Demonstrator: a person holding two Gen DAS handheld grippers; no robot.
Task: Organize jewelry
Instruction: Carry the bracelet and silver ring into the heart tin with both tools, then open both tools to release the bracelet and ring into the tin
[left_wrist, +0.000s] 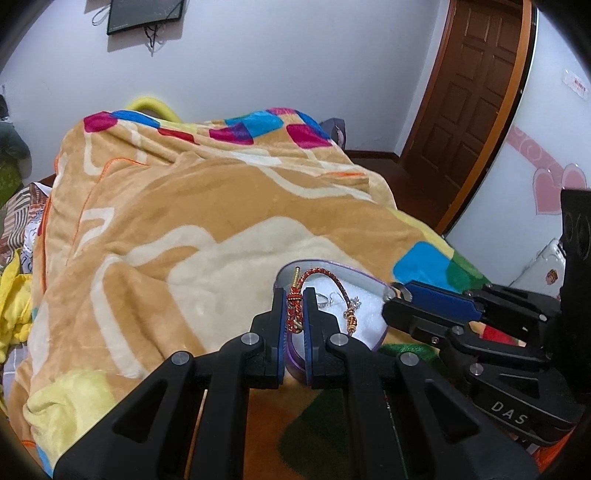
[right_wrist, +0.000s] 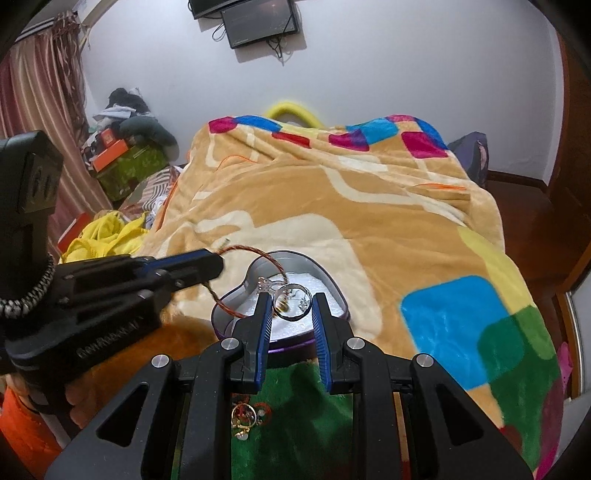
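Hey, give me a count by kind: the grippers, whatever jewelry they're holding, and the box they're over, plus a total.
Grippers: 2 (left gripper, right gripper)
Red braided bracelet: 1, pinched in the left gripper
Silver ring: 1, between the right gripper's fingers
Heart-shaped tin: 1
Total: 5

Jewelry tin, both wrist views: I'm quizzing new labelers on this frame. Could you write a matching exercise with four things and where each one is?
Things:
1. braided bracelet
2. silver ring
3. heart-shaped tin
4. loose gold pieces

Places:
A. lying on the green patch of the blanket
B. clamped in the left gripper
C. resting on the blanket, white-lined inside
D. between the pads of the right gripper

Pairs: 1-B, 2-D, 3-C, 4-A
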